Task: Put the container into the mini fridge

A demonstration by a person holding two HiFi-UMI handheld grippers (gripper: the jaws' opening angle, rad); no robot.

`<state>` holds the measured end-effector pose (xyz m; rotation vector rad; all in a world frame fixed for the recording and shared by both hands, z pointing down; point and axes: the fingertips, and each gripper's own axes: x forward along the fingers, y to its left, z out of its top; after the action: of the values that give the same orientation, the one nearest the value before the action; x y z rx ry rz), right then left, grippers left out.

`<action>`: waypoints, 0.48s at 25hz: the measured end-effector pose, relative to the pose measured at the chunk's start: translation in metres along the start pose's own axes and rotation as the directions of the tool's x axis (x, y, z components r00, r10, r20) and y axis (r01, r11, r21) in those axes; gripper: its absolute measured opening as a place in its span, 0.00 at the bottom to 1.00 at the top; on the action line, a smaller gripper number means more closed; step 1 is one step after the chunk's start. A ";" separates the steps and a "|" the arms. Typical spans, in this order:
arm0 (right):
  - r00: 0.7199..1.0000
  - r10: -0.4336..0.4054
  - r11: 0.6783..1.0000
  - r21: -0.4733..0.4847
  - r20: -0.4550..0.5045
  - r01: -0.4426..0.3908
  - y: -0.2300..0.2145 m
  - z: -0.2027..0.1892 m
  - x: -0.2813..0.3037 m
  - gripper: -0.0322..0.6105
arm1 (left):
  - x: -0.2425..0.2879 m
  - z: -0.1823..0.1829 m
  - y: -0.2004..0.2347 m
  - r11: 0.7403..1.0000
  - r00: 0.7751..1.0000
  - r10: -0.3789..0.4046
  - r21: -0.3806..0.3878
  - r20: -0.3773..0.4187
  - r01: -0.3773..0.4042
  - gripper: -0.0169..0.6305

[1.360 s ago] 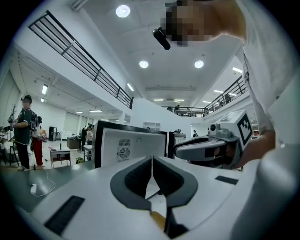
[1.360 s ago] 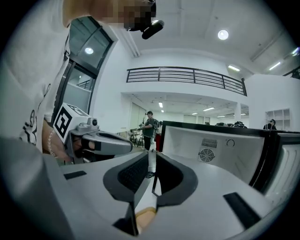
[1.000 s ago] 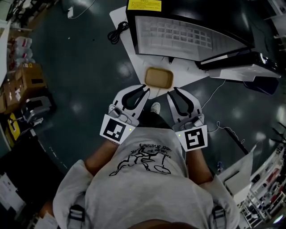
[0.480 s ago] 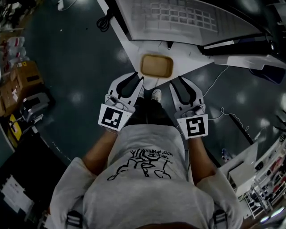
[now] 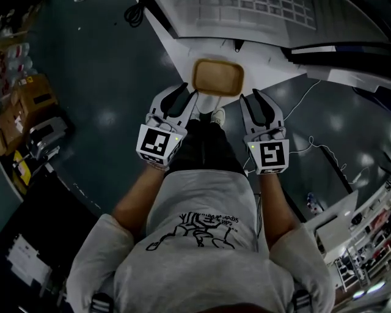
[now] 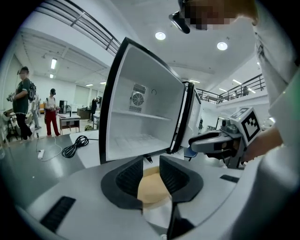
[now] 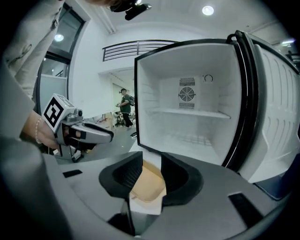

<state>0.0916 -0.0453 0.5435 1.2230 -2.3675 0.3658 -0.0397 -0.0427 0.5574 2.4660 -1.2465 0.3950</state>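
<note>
A tan, shallow container (image 5: 218,77) lies on a white sheet (image 5: 183,52) on the floor, just in front of the mini fridge (image 5: 244,12). The fridge door stands wide open, showing an empty white inside (image 7: 187,122) with one shelf. My left gripper (image 5: 183,95) hovers at the container's near left corner, its jaws opening and nothing between them. My right gripper (image 5: 253,98) is open and empty beside the near right corner. Each gripper view shows the container (image 6: 152,187) (image 7: 147,185) through the gap, lying beyond the fingertips.
A coiled black cable (image 6: 75,145) lies on the floor left of the fridge. Cardboard boxes (image 5: 30,104) and equipment stand at the far left. A thin white cord (image 5: 305,147) runs over the floor at the right. Two people (image 6: 23,103) stand far off.
Both grippers have moved forward, closer to the container and the fridge. Their jaws now stand wider apart than a second ago.
</note>
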 end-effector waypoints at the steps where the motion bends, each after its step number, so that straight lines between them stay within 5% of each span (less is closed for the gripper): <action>1: 1.000 -0.004 1.000 0.007 -0.006 0.005 -0.002 -0.006 0.004 0.23 | 0.004 -0.007 0.003 1.000 1.000 0.005 -0.016 -0.010 -0.006 0.20; 12: 0.994 -0.072 0.993 0.089 -0.087 0.080 -0.019 -0.077 0.040 0.24 | 0.038 -0.072 0.024 0.998 0.995 0.034 -0.056 -0.090 -0.040 0.20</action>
<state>0.1073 -0.0516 0.6309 1.3096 -2.2486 0.4968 -0.0435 -0.0525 0.6413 2.3533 -1.2510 0.4669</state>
